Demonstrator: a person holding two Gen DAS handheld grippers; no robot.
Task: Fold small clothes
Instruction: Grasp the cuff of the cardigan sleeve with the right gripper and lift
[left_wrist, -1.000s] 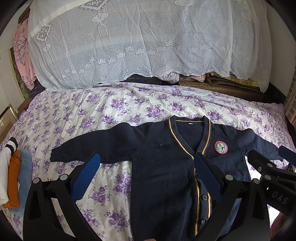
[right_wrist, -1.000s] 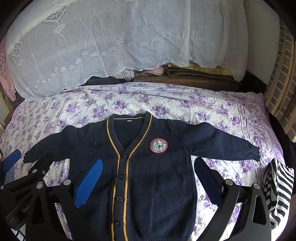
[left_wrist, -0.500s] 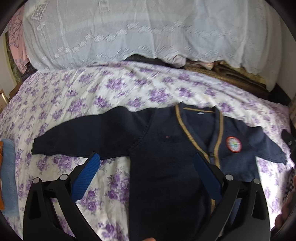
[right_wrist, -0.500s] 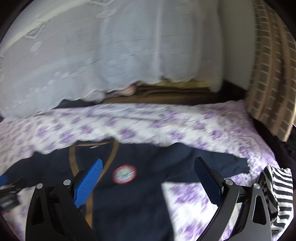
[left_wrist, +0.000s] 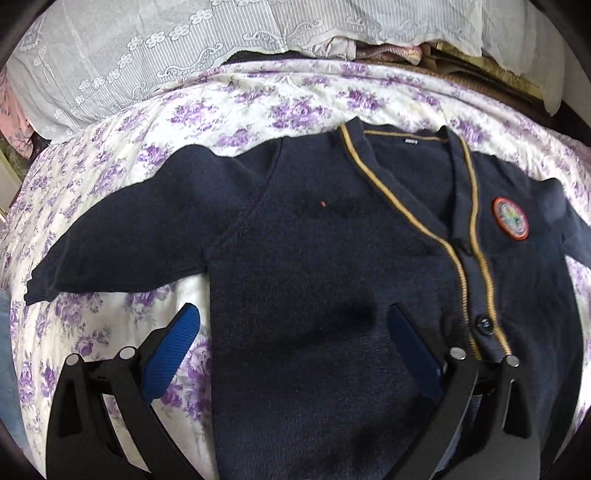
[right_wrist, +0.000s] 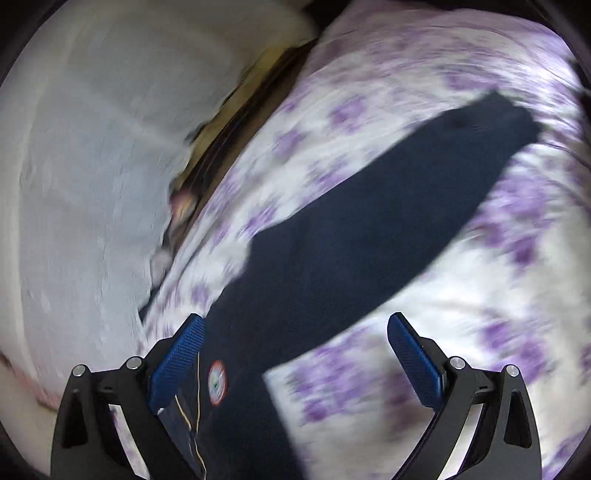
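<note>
A navy cardigan (left_wrist: 332, 258) with yellow trim and a round red badge (left_wrist: 511, 218) lies flat, front up, on the bed, sleeves spread. My left gripper (left_wrist: 291, 332) is open and empty, low over the cardigan's left side just below the armpit; its left sleeve (left_wrist: 122, 229) stretches out to the left. My right gripper (right_wrist: 295, 338) is open and empty, tilted, over the right shoulder; the right sleeve (right_wrist: 388, 210) runs away to the upper right. The badge also shows in the blurred right wrist view (right_wrist: 217, 382).
The purple-flowered bedsheet (left_wrist: 258, 99) covers the bed. A heap under a white lace cover (left_wrist: 147, 48) stands along the far edge, with folded brown bedding (left_wrist: 480, 70) beneath it. A strip of blue cloth (left_wrist: 5, 369) lies at the left edge.
Both grippers have moved forward and down toward the cardigan. The left now hovers by the left armpit. The right has swung right and rolled, now facing along the right sleeve. Both stayed open.
</note>
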